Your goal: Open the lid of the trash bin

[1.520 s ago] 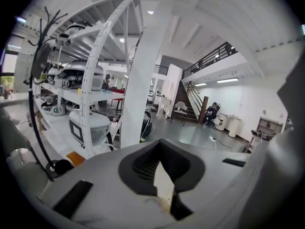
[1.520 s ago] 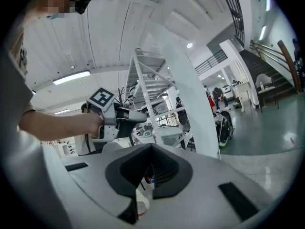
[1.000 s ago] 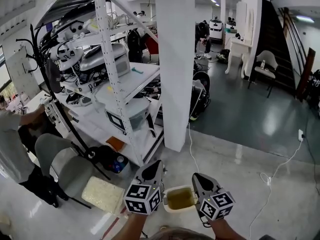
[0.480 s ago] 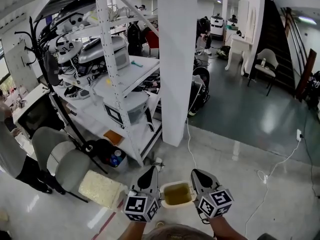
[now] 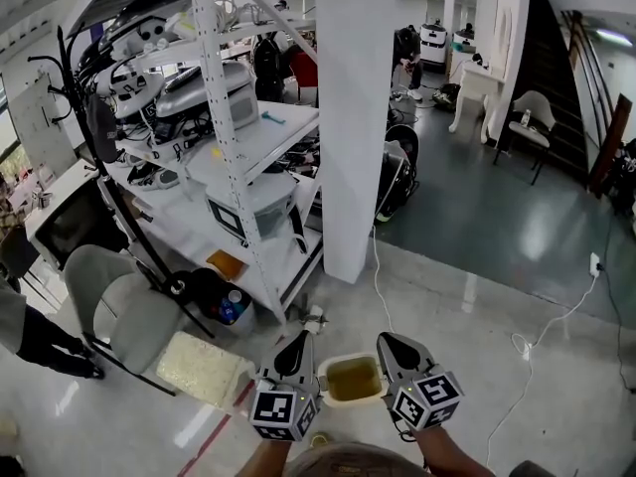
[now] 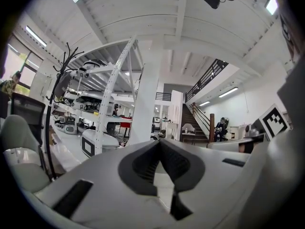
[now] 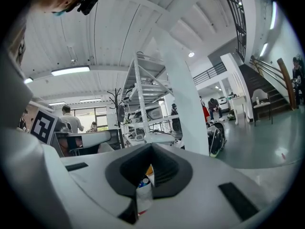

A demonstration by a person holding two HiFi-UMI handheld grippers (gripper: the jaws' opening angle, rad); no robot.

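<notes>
We hold our left gripper (image 5: 304,336) and right gripper (image 5: 384,340) clenched, empty, either side of a small cream plastic trash bin (image 5: 350,361).

The left hand-held gripper (image 5: 301,338) and right hand-held gripper (image 5: 384,340) sit side by side at six o'clock, pointing toward twelve, jaws closed, empty.

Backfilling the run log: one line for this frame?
left gripper: shut, empty | right gripper: shut, empty | trash bin: on floor between them, ungripped
</notes>
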